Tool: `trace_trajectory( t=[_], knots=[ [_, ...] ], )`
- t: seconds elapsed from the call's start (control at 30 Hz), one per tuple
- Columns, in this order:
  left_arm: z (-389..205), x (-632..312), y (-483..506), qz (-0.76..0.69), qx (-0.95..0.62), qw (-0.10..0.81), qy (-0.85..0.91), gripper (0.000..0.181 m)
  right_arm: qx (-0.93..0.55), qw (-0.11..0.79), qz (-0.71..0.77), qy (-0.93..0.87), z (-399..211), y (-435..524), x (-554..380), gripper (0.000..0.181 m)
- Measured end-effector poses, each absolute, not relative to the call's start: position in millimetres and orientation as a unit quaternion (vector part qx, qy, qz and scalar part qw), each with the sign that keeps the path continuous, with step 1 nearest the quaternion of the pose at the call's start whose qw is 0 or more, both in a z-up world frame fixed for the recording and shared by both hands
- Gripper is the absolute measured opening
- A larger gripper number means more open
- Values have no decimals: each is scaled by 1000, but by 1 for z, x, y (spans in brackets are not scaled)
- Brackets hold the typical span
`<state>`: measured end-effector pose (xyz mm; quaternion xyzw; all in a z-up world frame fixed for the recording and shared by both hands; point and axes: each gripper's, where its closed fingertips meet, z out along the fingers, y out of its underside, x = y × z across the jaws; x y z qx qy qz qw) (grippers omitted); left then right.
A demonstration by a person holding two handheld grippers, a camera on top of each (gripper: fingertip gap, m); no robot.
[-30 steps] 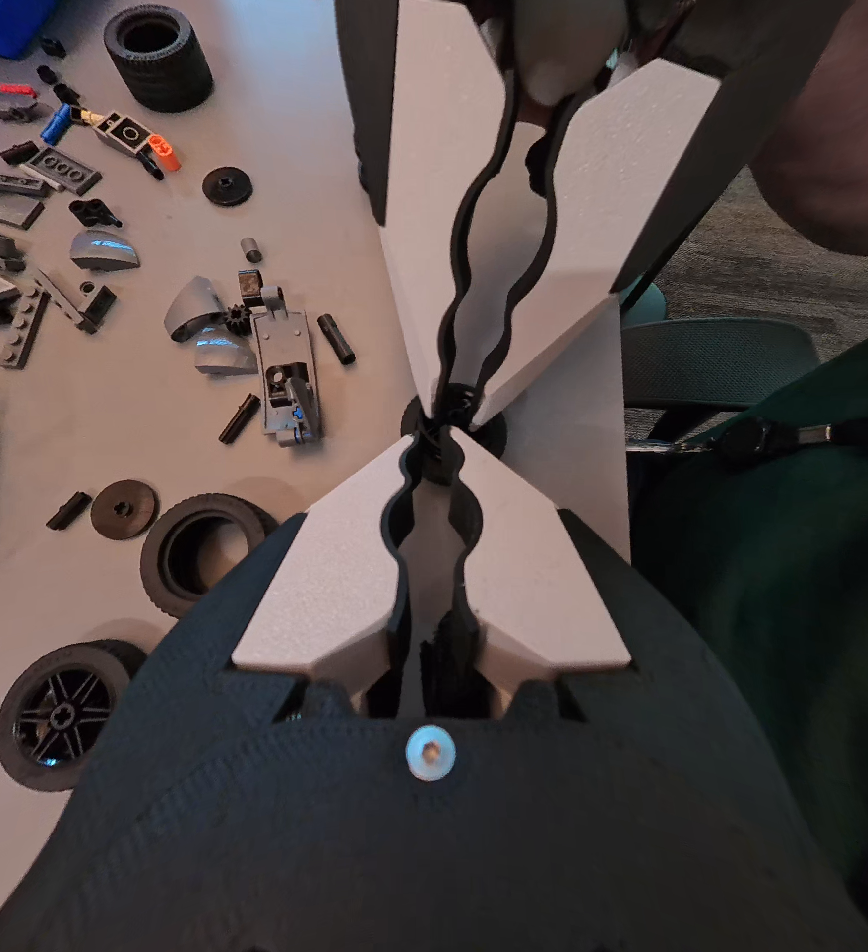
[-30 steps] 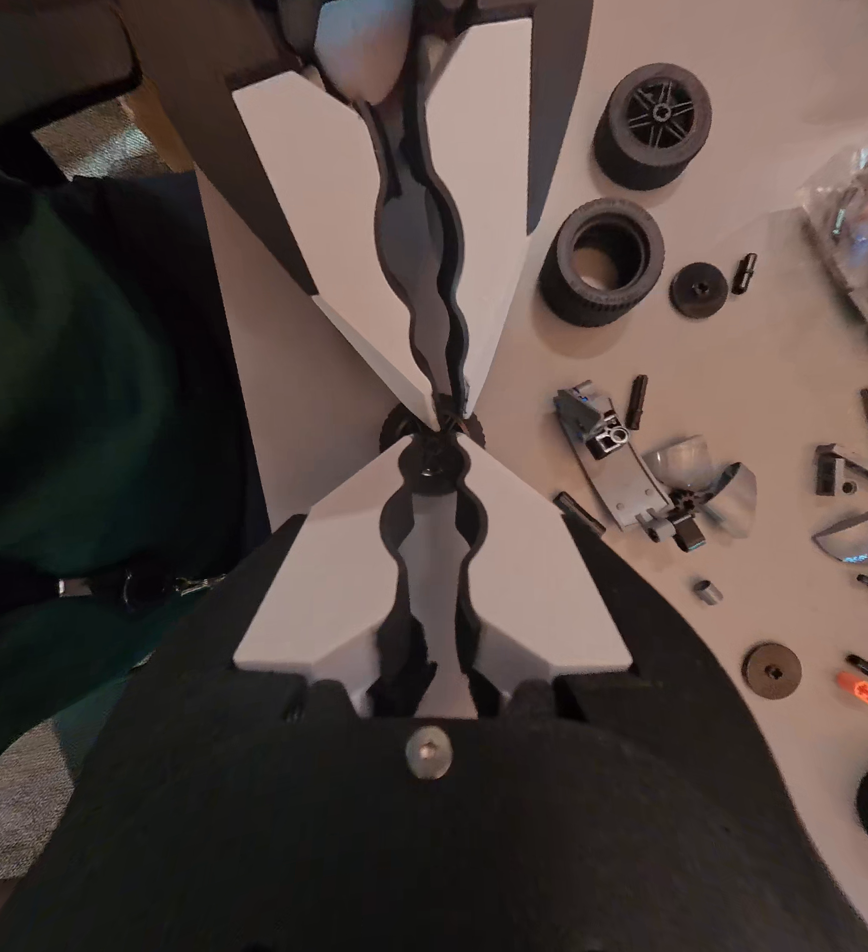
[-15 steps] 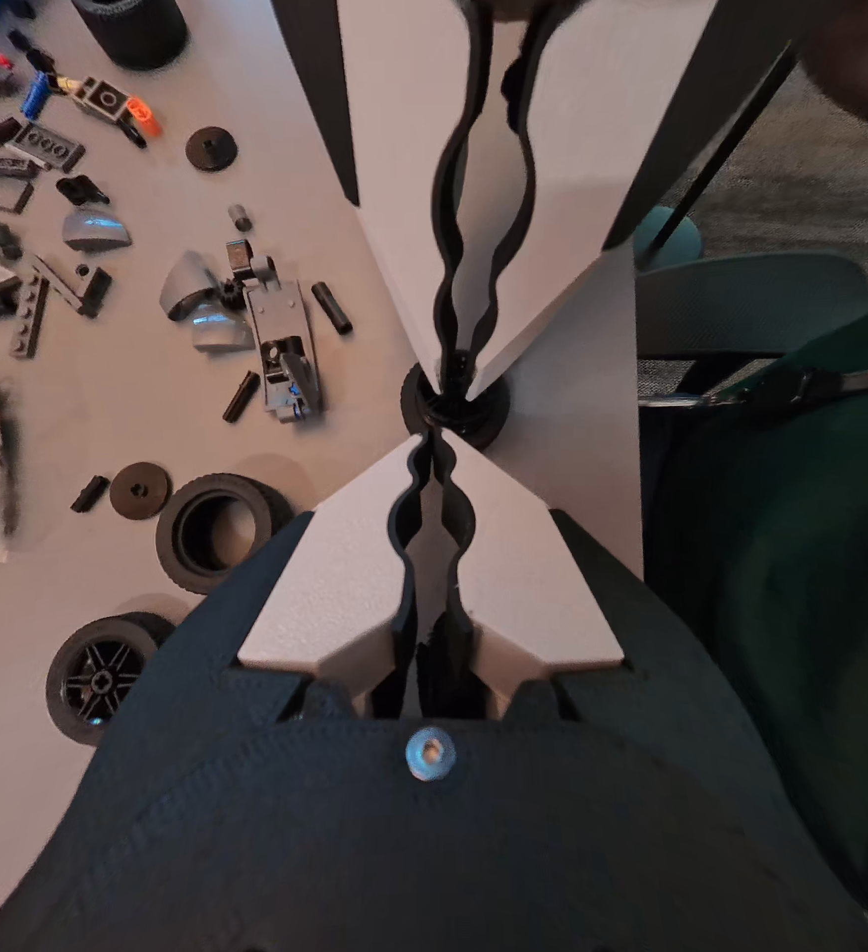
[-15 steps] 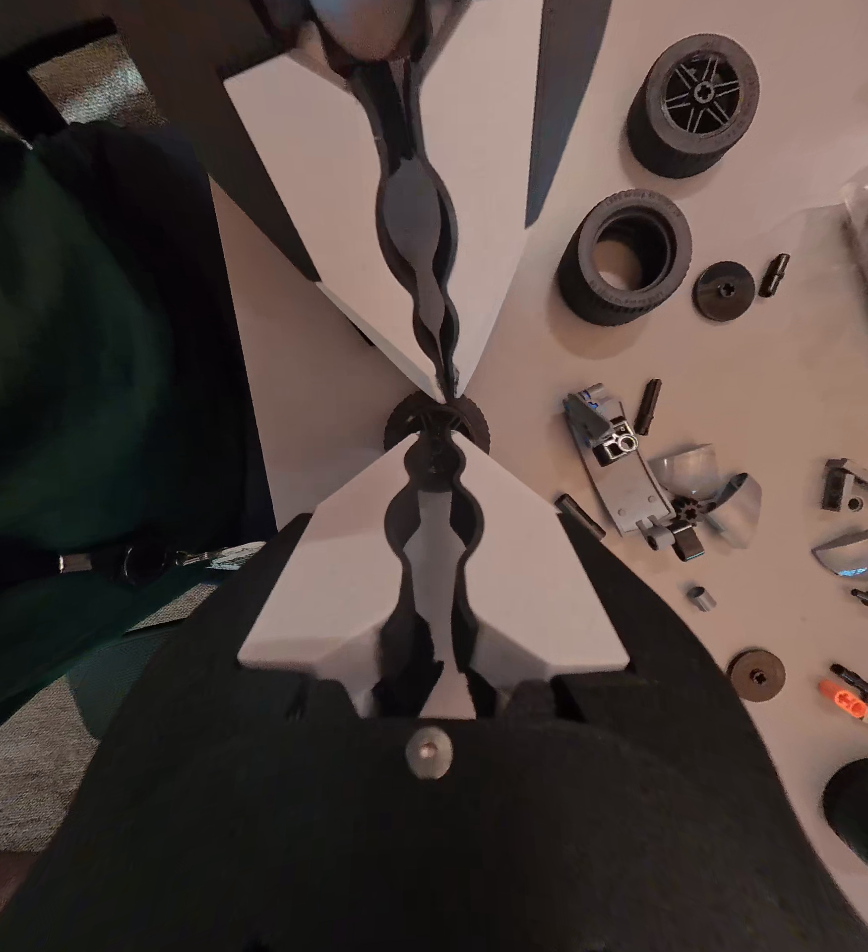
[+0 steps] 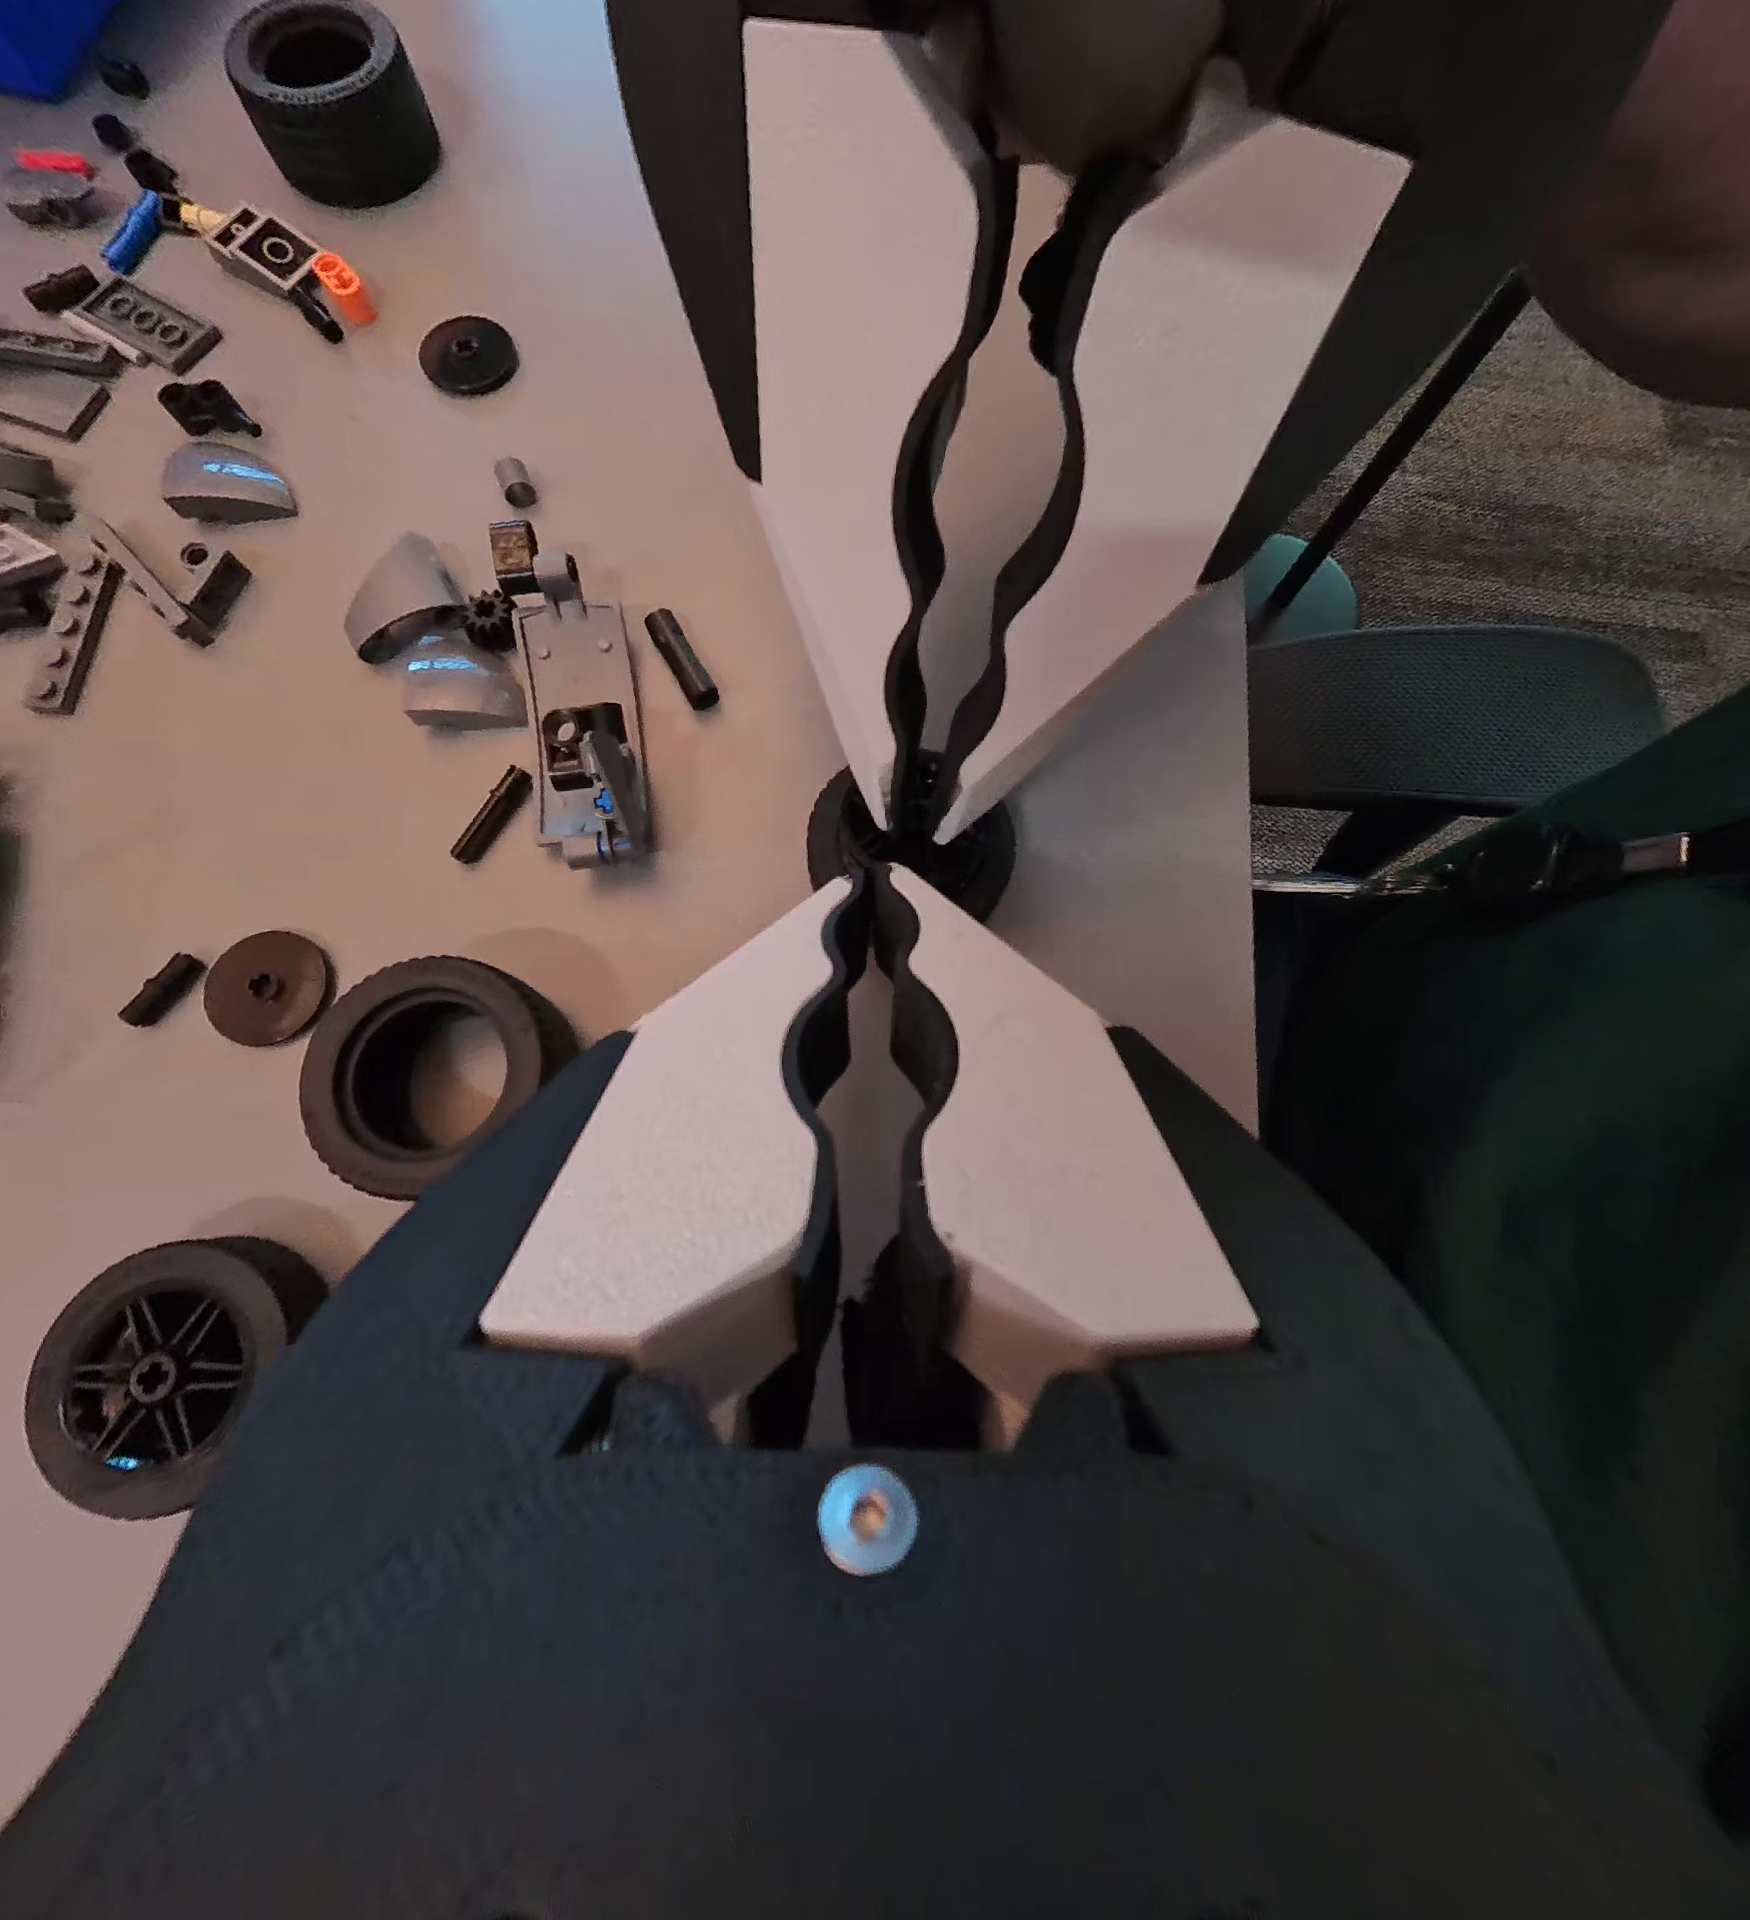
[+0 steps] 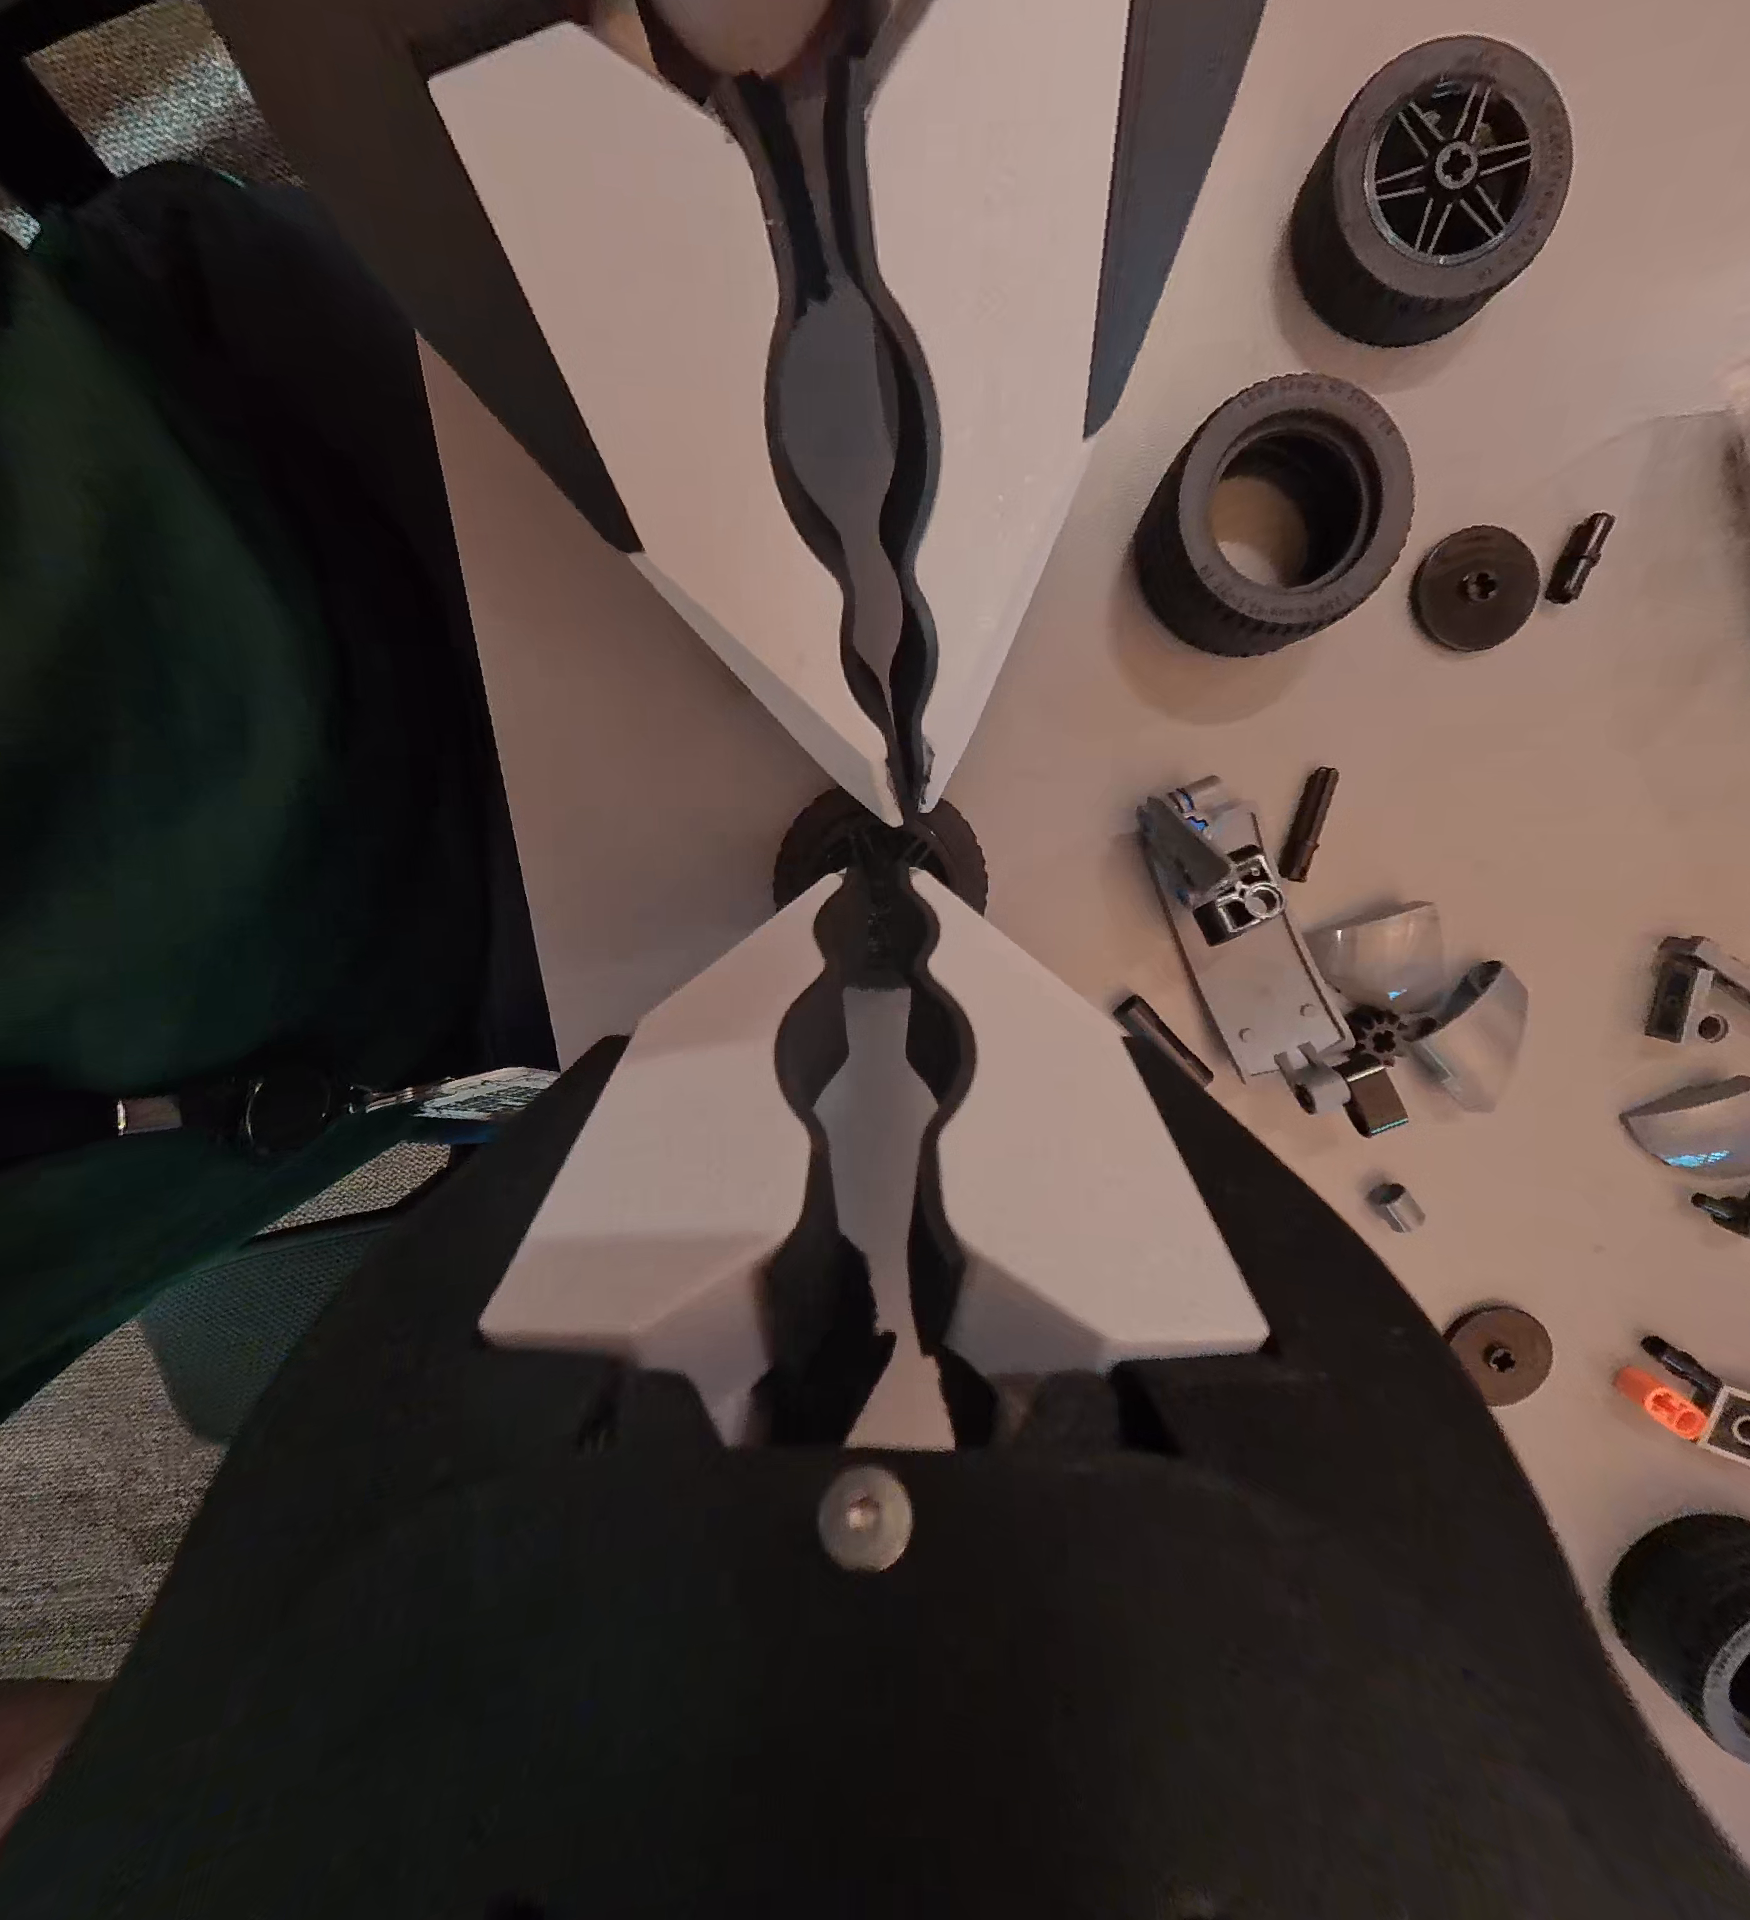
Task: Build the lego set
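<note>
**Two grippers, one small black wheel piece at the table edge**

I had the small black wheel piece (image 5: 910, 831) right where both tips met, near the table's (image 5: 642, 260) edge by my lap, and it looked pinched from both sides. My left gripper (image 5: 881, 883) had its fingers drawn nearly together, tips touching the piece at its near rim. My right gripper (image 6: 876, 883) was closed about as far, and a dark stub, maybe an axle pin, sat between its tips against the hub; I couldn't tell how firmly either side held.

I read this as the wheel step: seating a pin or hub into that round piece. The next move would call for a straight push along the hub's axis, both grippers kept in line, since a skewed push could pop the part free.

Further out lay the grey chassis piece (image 5: 585, 717), an empty tyre (image 5: 424, 1075), a spoked wheel (image 5: 149, 1382), another tyre (image 5: 331, 99) and loose plates (image 5: 138, 322).
</note>
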<state>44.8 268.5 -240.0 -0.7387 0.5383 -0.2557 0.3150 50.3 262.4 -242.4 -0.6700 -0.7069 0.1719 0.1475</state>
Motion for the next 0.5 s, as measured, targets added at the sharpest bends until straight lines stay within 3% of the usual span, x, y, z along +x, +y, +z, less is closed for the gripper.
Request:
trace_trajectory(
  t=[0.5],
  knots=[
    [-241,45,267,-219,-734,330,552,0,-664,119,139,-725,-243,263,50,2]
  ],
)
